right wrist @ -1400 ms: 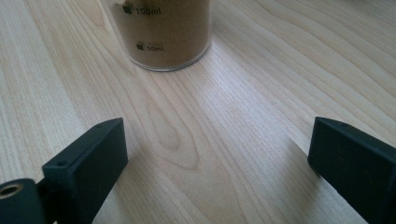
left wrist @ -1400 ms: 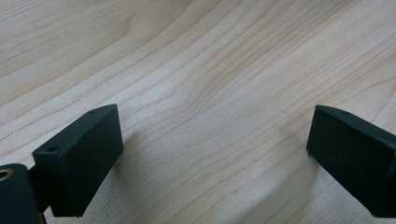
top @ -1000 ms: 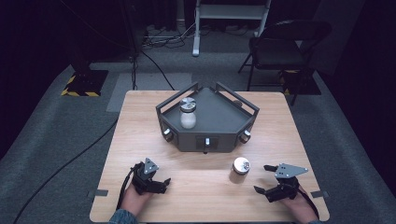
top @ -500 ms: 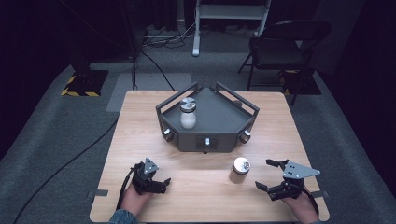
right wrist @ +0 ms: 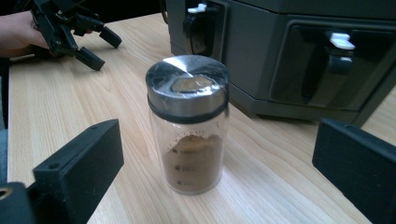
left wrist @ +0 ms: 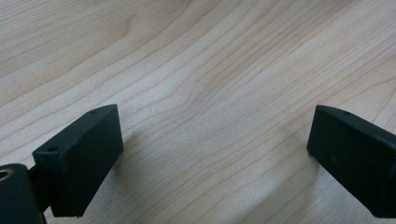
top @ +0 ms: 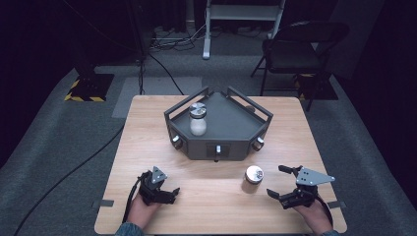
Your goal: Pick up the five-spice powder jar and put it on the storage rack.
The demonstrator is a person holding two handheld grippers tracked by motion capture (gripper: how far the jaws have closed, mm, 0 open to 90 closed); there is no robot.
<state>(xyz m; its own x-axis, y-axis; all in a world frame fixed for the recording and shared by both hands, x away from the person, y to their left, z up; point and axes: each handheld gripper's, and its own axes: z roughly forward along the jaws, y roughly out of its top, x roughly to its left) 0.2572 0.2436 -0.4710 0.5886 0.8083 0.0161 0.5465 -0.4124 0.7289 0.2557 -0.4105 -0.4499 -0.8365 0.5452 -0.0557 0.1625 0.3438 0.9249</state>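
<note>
Right tongs [top: 281, 182] just widened since earlier frame, now released, nothing pinched; glass jar of brown powder with silver lid [top: 253, 179] stands upright on light wooden bench [top: 211, 206], just beyond jaws, near dark grey angular tray [top: 231, 123]. Left tongs [top: 169, 192] released, well apart.

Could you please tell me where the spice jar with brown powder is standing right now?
In the high view, the brown-powder spice jar stands upright on the wooden table, just in front of the grey rack and left of the open right gripper.
</note>
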